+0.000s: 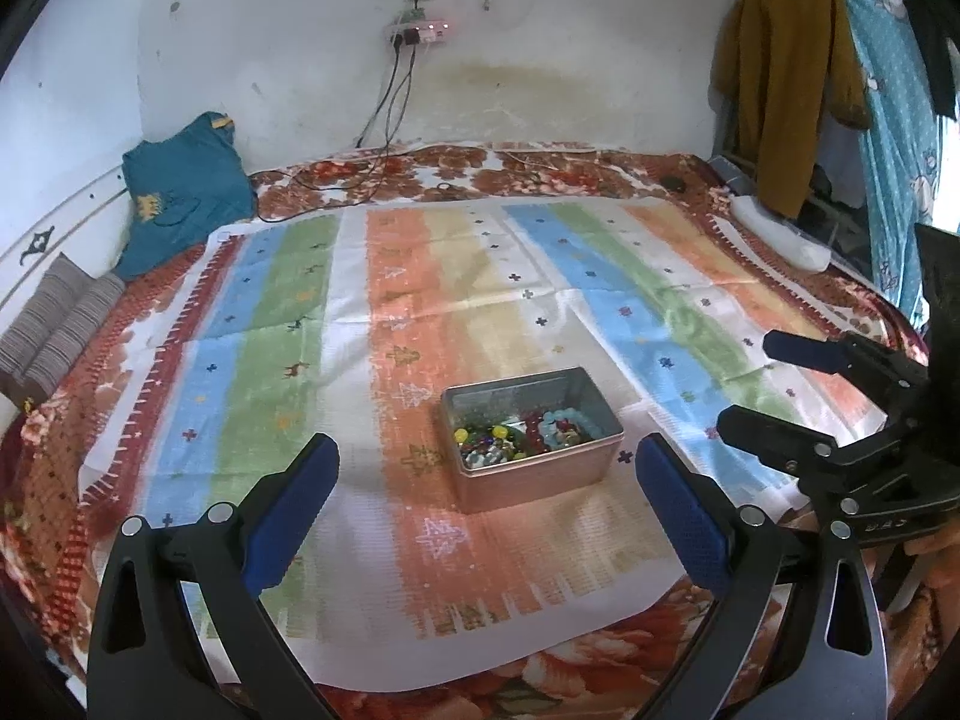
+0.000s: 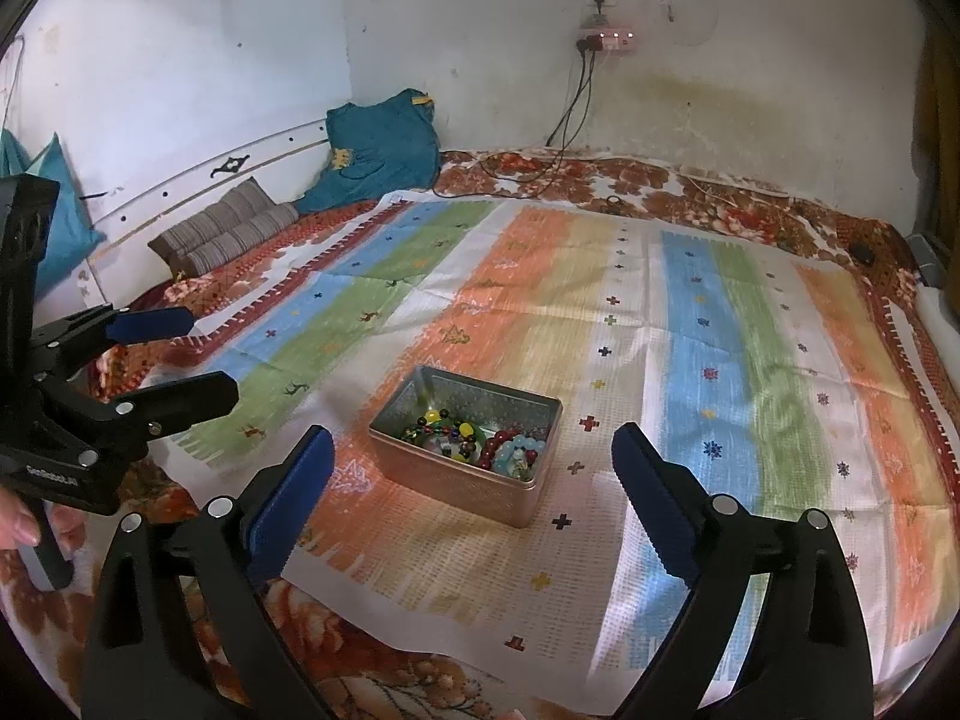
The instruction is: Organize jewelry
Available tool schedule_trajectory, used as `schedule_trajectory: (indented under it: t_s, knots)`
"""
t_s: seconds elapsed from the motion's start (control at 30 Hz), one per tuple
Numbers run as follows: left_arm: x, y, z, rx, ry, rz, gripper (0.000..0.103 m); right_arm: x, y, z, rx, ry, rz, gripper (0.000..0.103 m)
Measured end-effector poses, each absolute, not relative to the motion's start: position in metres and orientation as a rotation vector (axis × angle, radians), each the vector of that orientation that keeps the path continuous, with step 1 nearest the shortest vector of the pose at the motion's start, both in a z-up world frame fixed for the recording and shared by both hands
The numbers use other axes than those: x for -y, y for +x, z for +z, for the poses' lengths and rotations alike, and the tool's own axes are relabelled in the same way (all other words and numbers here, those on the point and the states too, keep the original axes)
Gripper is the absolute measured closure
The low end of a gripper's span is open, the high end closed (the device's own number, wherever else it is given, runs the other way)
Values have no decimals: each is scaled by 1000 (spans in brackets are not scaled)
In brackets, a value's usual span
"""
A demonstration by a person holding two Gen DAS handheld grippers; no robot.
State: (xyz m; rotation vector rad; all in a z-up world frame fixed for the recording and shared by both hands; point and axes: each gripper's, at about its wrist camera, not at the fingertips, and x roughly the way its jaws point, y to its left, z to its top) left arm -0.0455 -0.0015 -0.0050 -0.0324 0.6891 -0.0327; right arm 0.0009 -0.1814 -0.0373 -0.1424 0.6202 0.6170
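A rectangular, rose-gold metal tin without a lid is seen resting on a striped cloth of orange, blue, green and white, which is spread over a red-and-brown floral blanket. Inside the tin, a heap of beaded jewelry in red, pale blue, yellow and green is piled against the near wall. The left gripper, with blue-padded black fingers, is held spread wide above the cloth, nothing being gripped; the tin is framed between its fingers but is not touched. The right gripper is likewise held wide apart and empty, short of the tin. A folded teal garment is propped against the white wall, and two striped grey-brown cushions are laid beside it.
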Motion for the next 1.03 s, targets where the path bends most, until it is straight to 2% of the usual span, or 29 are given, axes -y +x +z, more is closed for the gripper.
schedule_trajectory:
  t_s: [1.03]
  knots:
    - [3,-48,4,-645,-35,-59,6,184,-4,-31,-583,-131,614,6]
